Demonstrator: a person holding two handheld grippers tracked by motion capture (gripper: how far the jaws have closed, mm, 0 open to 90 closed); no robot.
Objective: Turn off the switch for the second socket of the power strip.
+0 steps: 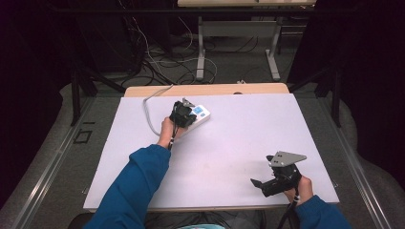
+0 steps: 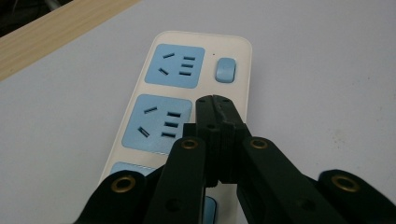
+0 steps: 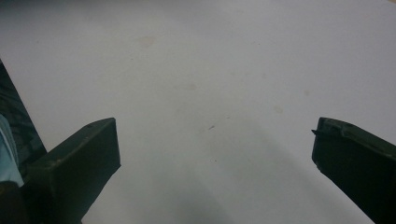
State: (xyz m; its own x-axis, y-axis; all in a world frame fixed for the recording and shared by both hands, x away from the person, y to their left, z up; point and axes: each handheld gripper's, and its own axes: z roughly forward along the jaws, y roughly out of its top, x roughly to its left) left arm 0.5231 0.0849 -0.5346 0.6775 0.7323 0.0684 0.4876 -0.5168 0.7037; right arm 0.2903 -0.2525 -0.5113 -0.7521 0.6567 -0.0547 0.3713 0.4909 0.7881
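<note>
A white power strip [image 1: 200, 114] with blue sockets lies at the back left of the white table top [image 1: 239, 138]; its grey cable [image 1: 149, 112] loops off to the left. My left gripper [image 1: 183, 114] hovers right over the strip, jaws shut together with nothing between them. In the left gripper view its tips [image 2: 214, 100] sit above the power strip [image 2: 140, 135], beside the middle socket [image 2: 159, 123] and just below the blue switch [image 2: 225, 70]. Near the front right edge, my right gripper [image 1: 261, 171] is open over bare table, and its jaws [image 3: 215, 135] stand wide apart.
A wooden strip [image 1: 205, 89] borders the table's back edge. Beyond it stand another table's metal legs [image 1: 200, 52] and tangled floor cables [image 1: 162, 62]. A blue sleeve [image 1: 138, 186] crosses the front left.
</note>
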